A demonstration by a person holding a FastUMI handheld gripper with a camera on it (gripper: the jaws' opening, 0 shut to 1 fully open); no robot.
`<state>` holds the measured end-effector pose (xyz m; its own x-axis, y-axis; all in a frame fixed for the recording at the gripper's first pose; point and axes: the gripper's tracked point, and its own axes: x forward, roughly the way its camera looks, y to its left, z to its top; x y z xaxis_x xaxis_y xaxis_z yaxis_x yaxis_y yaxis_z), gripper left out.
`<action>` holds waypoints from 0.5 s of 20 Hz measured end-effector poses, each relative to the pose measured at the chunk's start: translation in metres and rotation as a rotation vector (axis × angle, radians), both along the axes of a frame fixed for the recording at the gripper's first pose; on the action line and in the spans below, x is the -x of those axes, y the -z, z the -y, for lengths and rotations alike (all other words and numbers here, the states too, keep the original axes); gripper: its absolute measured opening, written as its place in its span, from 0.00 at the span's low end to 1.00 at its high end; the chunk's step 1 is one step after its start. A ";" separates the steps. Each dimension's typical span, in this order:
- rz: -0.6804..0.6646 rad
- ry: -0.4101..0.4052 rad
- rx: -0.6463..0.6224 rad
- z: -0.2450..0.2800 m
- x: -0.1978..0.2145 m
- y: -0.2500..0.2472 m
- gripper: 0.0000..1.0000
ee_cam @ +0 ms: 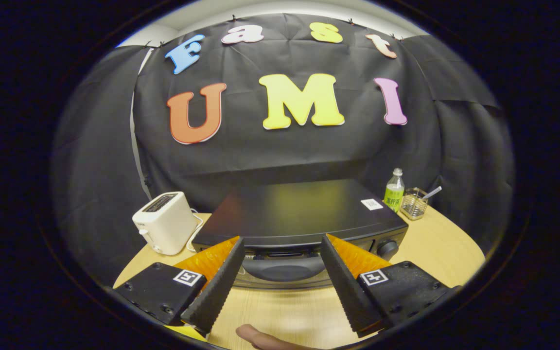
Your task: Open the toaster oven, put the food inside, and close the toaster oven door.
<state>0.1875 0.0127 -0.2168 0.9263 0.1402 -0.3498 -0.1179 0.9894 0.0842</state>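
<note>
A staged recording booth set up as a small kitchen corner: black cloth hangs as the back wall behind a light wooden table. On the table stand a black toaster oven, a white pop-up toaster, a green-labelled bottle and a wire mesh holder.

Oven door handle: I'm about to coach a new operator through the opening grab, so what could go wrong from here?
1. The gripper is open with the oven handle between its jaws, seen from above; closing too high could slip off its rounded top.
2. The right jaw sits close to the knob and might bump it.
3. A fingertip rests on the table beneath the jaws, where a swinging door could catch it.
</note>
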 end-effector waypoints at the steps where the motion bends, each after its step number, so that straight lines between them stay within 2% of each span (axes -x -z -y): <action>1: -0.011 0.002 0.001 0.000 -0.004 0.005 1.00; 7: -0.050 -0.020 0.034 -0.005 -0.018 0.019 1.00; 10: -0.053 0.003 0.087 -0.003 -0.017 0.019 1.00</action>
